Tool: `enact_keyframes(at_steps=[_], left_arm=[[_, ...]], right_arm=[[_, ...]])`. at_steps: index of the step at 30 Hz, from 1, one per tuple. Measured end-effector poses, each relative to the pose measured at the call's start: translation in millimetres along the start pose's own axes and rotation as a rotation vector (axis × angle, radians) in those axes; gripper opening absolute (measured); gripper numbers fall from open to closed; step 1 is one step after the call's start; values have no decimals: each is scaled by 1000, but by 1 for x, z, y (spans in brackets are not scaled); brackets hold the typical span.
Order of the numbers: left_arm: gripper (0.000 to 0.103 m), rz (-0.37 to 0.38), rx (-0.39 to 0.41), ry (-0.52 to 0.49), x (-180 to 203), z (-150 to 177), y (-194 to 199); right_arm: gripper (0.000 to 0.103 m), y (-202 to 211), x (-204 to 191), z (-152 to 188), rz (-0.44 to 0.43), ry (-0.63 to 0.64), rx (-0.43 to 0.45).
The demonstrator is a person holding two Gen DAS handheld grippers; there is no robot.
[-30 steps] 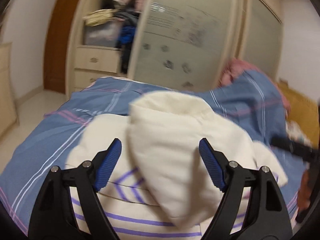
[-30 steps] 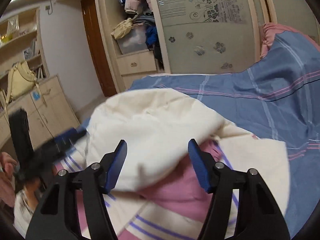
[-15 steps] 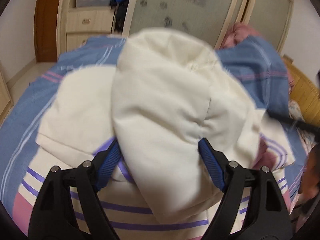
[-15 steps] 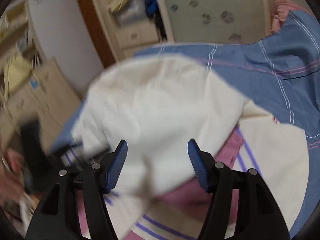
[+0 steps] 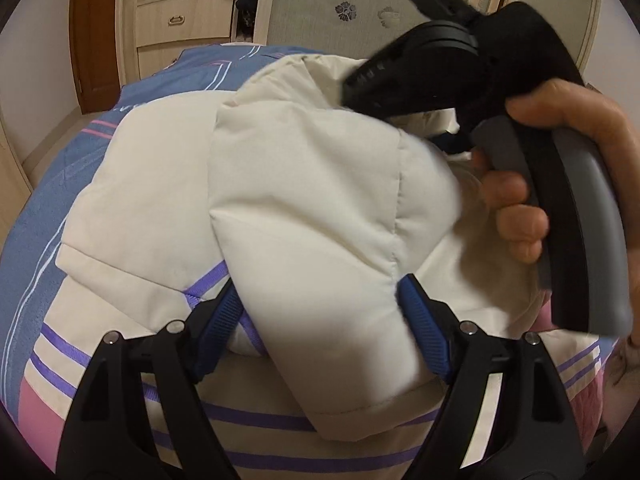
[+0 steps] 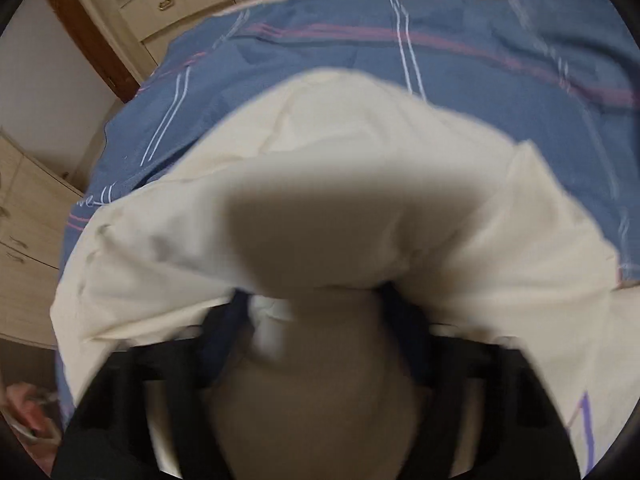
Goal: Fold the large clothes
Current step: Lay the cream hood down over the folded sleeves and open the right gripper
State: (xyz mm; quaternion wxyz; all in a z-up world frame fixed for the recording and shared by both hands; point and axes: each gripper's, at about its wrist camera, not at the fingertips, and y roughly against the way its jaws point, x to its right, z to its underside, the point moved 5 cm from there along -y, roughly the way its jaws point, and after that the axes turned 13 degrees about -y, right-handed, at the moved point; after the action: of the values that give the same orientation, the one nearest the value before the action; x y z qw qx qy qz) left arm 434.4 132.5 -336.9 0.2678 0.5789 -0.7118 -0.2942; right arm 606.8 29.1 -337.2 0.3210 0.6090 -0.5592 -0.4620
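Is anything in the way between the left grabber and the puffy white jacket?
Nothing visible is. The cream padded jacket already bulges between the left gripper's spread blue pads. The right gripper's black handle sits off to the side.

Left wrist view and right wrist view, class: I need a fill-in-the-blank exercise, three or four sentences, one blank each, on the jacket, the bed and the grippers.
1. The puffy jacket is mostly ____ in colour.
2. It lies on a bed cover whose main colour is ____.
3. The finger pads of the left gripper are ____.
4. In the left wrist view, the black right gripper is gripped by a bare ____.

Missing words: cream; blue; blue; hand
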Motion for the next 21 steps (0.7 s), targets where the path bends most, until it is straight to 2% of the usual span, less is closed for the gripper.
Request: enact_keyframes(at_steps=[1,3,6,7,8,9,10,11,12,13,14,15,18,21], left_arm=[[81,7,-3,8,-1,0,0],[81,10,-10,10,-2,1,0],[82,-3,-12,-2,-3,0,-1],[82,-2,-11,0,-2,1,-1],[82,2,-8,6,-4,0,-1],[82,11,-9,16,-6,0,-2],[82,15,-21,16,-6,1,-3],[82,15,-22,12,-5,3,-3],[82,10,-20,4,-4,3,-2],[82,7,-15,-1,-1,3,0],[81,10,1,-4,-2,2,3],[81,18,13,-1,-3,0,6],[81,38,116,32,-10,-9,28],[80,93,271,40,-8,-18,59]], right_arm=[[24,10,-4,0,-11,23,31],[10,39,-8,-2,-46,57,98],[8,89,-2,-8,-158,8,178],[8,104,-2,-12,-220,-13,204],[7,118,-2,-18,-310,-31,236],[0,130,1,-24,-406,-40,276],[0,145,3,-30,-502,-36,348],[0,148,5,-37,-439,-44,394],[0,140,6,-43,-409,-44,358],[0,122,3,-46,-418,-36,258],[0,111,6,-45,-424,-48,195],[0,108,8,-42,-421,-46,192],[0,127,15,-29,-365,52,322],[0,147,41,-18,-334,33,407]])
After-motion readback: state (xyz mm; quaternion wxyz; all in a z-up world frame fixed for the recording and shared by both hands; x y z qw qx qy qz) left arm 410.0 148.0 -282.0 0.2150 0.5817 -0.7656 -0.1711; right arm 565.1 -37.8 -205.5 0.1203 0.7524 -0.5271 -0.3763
